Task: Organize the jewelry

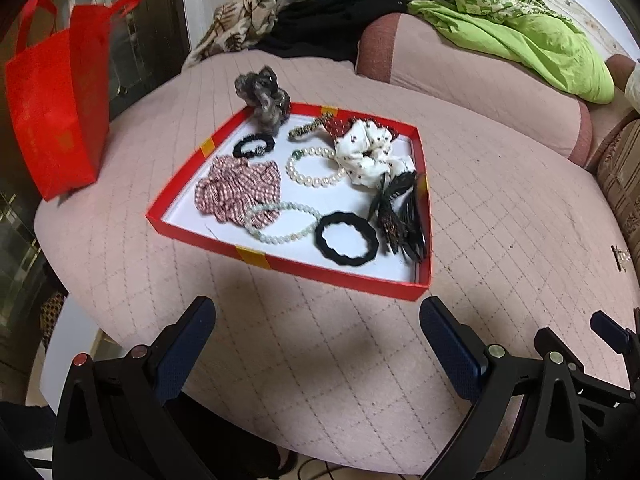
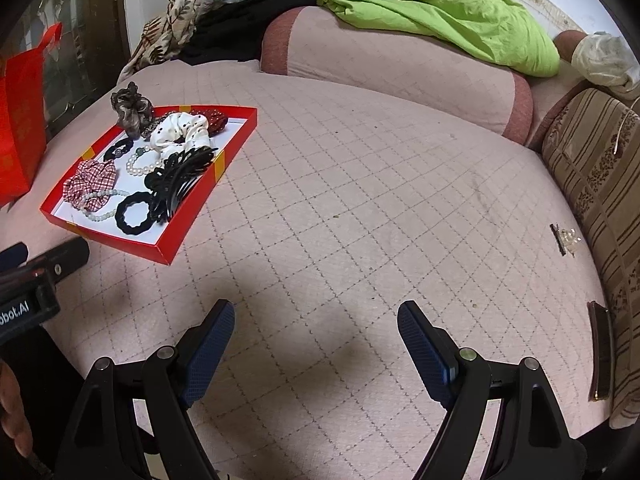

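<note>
Red cardboard tray [image 1: 192,236] lies on the pink quilted bed [image 1: 500,220], holding pearl bracelets [image 1: 314,168], scrunchies [image 1: 236,190], a black hair tie [image 1: 347,239] and black clips [image 1: 408,216]. A red bag [image 1: 56,112] stands left of it; a small pearl clip [image 2: 566,239] lies well apart, near a striped cushion [image 2: 592,168]. Left tongs [image 1: 316,328] and right tongs [image 2: 316,328] are both spread wide and empty.

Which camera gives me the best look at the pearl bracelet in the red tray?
The left wrist view: the pearl bracelet lies near centre, its whole loop visible. In the right wrist view it is small, far left, partly hidden.
</note>
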`<state>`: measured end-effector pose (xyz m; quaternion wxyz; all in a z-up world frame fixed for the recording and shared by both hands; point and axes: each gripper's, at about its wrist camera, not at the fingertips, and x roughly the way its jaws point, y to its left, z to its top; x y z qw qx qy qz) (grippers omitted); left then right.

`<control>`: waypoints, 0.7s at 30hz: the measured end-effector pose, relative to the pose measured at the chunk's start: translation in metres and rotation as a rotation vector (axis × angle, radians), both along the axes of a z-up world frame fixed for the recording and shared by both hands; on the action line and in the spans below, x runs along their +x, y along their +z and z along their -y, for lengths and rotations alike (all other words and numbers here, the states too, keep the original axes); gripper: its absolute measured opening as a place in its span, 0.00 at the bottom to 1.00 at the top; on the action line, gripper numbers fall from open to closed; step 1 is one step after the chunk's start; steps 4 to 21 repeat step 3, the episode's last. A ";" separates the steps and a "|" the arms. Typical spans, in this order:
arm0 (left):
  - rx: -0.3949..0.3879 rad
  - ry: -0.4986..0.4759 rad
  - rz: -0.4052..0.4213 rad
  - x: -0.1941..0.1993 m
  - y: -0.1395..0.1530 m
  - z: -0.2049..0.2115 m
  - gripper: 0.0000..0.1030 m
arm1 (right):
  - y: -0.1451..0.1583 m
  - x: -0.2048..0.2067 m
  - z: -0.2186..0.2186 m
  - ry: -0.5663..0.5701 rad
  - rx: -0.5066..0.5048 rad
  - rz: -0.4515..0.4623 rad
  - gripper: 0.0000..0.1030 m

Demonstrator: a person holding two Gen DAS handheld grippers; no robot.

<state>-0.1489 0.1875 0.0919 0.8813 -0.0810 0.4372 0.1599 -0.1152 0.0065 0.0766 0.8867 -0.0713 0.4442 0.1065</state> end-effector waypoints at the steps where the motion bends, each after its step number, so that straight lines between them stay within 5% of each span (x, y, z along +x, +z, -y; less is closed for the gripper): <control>1: 0.000 -0.002 0.001 0.000 0.001 0.001 0.99 | 0.000 0.001 0.001 0.000 0.010 -0.008 0.85; 21: -0.001 -0.010 0.002 0.001 0.003 0.004 0.99 | -0.001 0.006 0.009 -0.014 0.044 -0.037 0.85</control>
